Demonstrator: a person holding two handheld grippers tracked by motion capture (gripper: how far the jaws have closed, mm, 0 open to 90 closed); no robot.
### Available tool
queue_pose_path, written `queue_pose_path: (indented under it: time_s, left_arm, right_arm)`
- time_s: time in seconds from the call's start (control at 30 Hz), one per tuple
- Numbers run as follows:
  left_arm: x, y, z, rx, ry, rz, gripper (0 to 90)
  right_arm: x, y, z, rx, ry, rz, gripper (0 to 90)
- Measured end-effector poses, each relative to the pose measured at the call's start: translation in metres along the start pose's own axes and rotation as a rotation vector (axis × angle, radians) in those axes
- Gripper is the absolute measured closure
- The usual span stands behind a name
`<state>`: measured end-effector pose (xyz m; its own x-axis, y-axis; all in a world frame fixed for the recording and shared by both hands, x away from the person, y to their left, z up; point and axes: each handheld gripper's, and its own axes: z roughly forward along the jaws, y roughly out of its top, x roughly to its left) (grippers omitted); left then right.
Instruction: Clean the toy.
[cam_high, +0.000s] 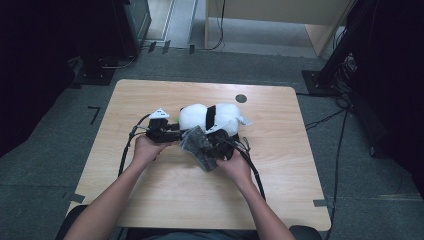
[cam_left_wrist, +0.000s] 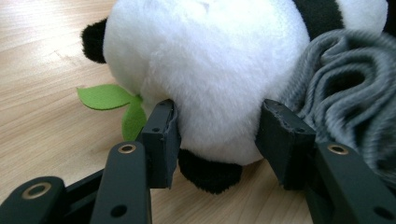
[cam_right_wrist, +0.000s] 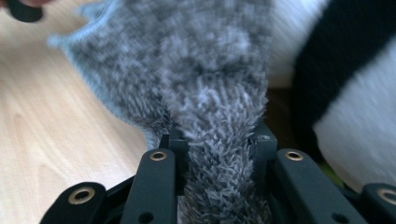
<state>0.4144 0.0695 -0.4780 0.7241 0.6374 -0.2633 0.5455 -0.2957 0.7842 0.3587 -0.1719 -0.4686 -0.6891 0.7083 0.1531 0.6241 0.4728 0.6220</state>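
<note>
Gripping panda (cam_left_wrist: 205, 70) beside grey cloth (cam_right_wrist: 210, 93).

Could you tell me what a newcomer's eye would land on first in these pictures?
First, the white-and-black plush panda lying mid-table, the left gripper clamped on its round white body. Next, the fuzzy grey cloth in front of it, pinched in the right gripper. A green felt leaf lies on the wooden table beside the panda.

Both forearms are showing bare, with no sleeves reaching the wrists. The left gripper (cam_high: 172, 134) is wearing a grey three-cornered plate and trailing a black cable; the right gripper (cam_high: 216, 145) is trailing one too. Up close, the jaws are looking matte black – blocky pads, flat linkage arms, brass-ringed rivets and small screw holes.
</note>
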Motion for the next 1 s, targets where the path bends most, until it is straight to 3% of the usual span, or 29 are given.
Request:
queue_pose_path:
  time_s: [0.43,1.0]
  left_arm:
    - [0.0,0.0,0.001,-0.007,0.006,0.003,49.6]
    - [-0.002,0.0,0.002,-0.014,0.008,-0.001,49.5]
  right_arm:
    - [-0.028,-0.026,-0.011,0.034,-0.033,0.108,69.9]
    - [-0.047,-0.05,-0.055,0.044,-0.1,0.157,69.4]
